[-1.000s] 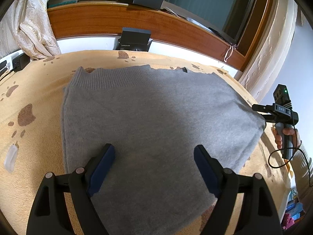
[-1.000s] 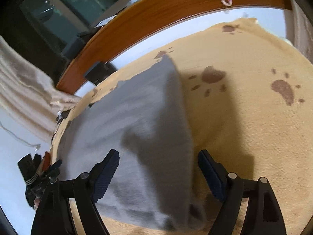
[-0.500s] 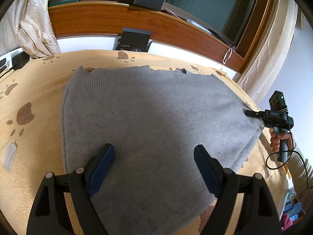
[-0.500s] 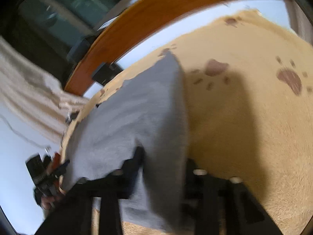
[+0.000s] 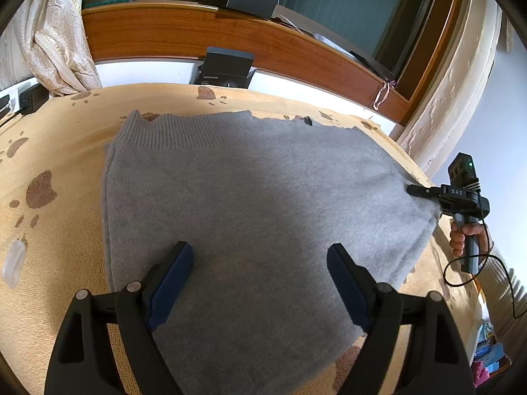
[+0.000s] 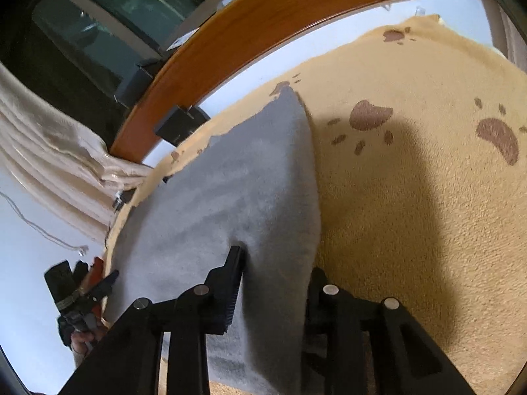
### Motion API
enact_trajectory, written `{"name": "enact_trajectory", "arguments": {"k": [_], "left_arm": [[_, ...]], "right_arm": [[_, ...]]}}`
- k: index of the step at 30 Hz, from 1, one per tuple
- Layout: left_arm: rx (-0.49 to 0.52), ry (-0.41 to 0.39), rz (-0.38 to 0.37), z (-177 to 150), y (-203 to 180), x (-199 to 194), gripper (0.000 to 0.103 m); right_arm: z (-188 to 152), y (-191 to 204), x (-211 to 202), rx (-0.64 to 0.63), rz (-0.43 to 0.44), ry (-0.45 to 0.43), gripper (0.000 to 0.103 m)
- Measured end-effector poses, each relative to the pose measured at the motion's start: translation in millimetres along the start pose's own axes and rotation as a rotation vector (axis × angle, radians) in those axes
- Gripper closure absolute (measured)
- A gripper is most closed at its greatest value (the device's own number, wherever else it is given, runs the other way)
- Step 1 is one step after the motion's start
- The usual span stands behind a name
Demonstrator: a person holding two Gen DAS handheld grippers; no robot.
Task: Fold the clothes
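From my left wrist camera, my left tool (image 5: 255,283) hangs wide apart above the near part of the grey sweater (image 5: 250,204), just as it did a second ago, touching nothing as far as I can tell. The sweater lies spread flat on the tan paw-print blanket (image 5: 59,151), its ribbed hem (image 5: 184,131) toward the far side by the wooden window ledge (image 5: 184,33) and the black box (image 5: 227,69). Out at the sweater's right edge I see my right tool (image 5: 415,191), which a second ago stood off that corner and now has its tip pressed into the cloth there, the edge bunching a little around it. From my right wrist camera the change is plainer: a second ago this tool (image 6: 273,283) stood wide over the sweater's edge (image 6: 273,197), and now its jaws have closed to a narrow gap with a fold of grey knit pinched between them (the right finger is mostly hidden behind the cloth). I judge that the grip on this side is made, so the sweater is ready to be lifted and carried across for a fold, while my left tool has yet to take its own hold.
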State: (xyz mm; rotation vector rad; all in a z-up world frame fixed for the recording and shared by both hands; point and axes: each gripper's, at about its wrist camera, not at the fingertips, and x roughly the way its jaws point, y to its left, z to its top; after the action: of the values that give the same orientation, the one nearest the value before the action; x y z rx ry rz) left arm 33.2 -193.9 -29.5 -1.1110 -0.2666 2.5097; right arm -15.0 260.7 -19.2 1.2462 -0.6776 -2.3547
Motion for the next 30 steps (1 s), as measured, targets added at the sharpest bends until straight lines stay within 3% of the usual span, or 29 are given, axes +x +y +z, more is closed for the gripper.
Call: {"name": "enact_trajectory", "arguments": {"k": [2,3,8,18,23,30], "left_arm": [[0.002,0.0,0.002,0.1,-0.5,0.2,0.016],[0.003,0.0,0.004,0.2,-0.9,0.3,0.016],[-0.012,-0.006,0.004,0.2,-0.9,-0.5,0.016],[-0.173,0.015,-0.015,6.2,11.2,-24.1,0.016],[-0.262,-0.02,-0.04,10.0,29.0,-53.4,0.015],[-0.362,-0.064,-0.025,0.9,62.8,-80.2,0.011]], "right_arm": [[-1.6,-1.0,0.5,0.017,0.009,-0.011,0.073],[-2.3,-0.9,0.6,0.026,0.013,-0.015,0.082],[-0.5,2.8,-5.9,0.124,0.102,-0.074,0.086],[18.2,58.6,-3.9,0.064,0.073,-0.078,0.086],[20.6,77.0,-9.9,0.059,0.072,-0.084,0.086],[24.0,153.2,11.0,-0.075,0.127,-0.063,0.086]]}}
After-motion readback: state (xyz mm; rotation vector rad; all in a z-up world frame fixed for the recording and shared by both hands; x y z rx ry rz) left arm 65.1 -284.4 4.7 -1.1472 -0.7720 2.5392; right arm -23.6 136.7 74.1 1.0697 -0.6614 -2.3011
